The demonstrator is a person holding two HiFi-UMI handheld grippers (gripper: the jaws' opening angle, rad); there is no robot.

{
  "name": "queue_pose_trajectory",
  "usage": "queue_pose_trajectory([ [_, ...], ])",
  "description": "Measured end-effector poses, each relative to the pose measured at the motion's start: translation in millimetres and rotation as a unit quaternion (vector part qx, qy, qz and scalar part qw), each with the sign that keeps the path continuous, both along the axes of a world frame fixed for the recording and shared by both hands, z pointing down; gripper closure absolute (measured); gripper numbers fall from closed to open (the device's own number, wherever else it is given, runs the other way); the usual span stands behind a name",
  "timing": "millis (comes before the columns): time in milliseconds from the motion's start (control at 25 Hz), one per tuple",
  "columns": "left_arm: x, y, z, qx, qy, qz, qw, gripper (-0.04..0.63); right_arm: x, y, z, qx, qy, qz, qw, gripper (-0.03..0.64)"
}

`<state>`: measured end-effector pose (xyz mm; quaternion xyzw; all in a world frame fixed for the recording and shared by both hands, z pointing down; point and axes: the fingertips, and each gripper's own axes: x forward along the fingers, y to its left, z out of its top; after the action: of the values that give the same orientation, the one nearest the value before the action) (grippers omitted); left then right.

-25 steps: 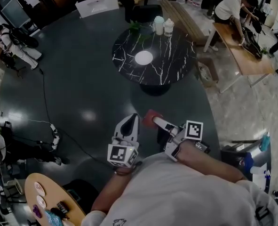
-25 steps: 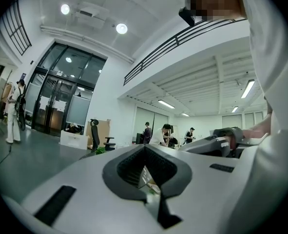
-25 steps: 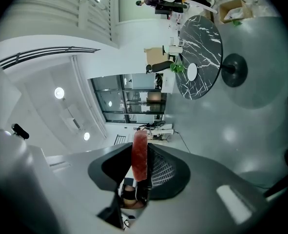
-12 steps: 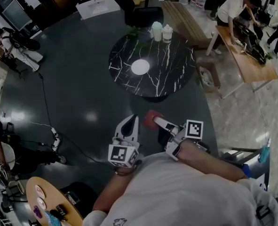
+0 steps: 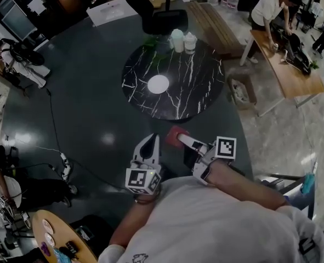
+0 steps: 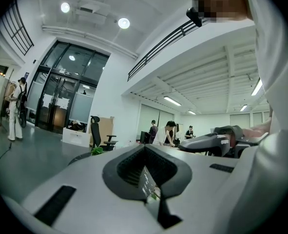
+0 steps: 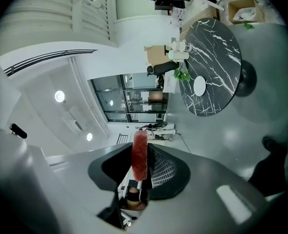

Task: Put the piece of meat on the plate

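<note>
Both forearms reach forward from the person's chest, side by side, with each gripper held level and aimed at the round black desk [image 5: 197, 95] ahead. The right gripper [image 5: 180, 140] is rolled onto its side. Its fingers [image 7: 162, 172] are clamped on the red meat [image 7: 139, 155], which sticks out past the tips, up over the floor [image 5: 96, 119] and well apart from the desk. The left gripper [image 5: 152, 140] carries nothing, and its fingers [image 6: 129, 167] are drawn together to a thin slit. The white plate [image 5: 158, 84] lies on the desk, bare.
</note>
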<state>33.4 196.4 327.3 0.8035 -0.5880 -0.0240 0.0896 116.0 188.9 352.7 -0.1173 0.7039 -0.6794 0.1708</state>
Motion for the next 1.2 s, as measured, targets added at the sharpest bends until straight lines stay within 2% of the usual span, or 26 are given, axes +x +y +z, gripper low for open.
queue_pose_trajectory([
  [680,-13,-68,11,-0.006,0.016,0.025,0.9995,0.588,-16,-55,15,-0.02,0.005,0.024,0.999,0.525],
  [1200,-74,-156,28,-0.02,0.032,0.048,0.9981,0.589,-75,-139,33,-0.037,0.017,0.039,0.998,0.525],
])
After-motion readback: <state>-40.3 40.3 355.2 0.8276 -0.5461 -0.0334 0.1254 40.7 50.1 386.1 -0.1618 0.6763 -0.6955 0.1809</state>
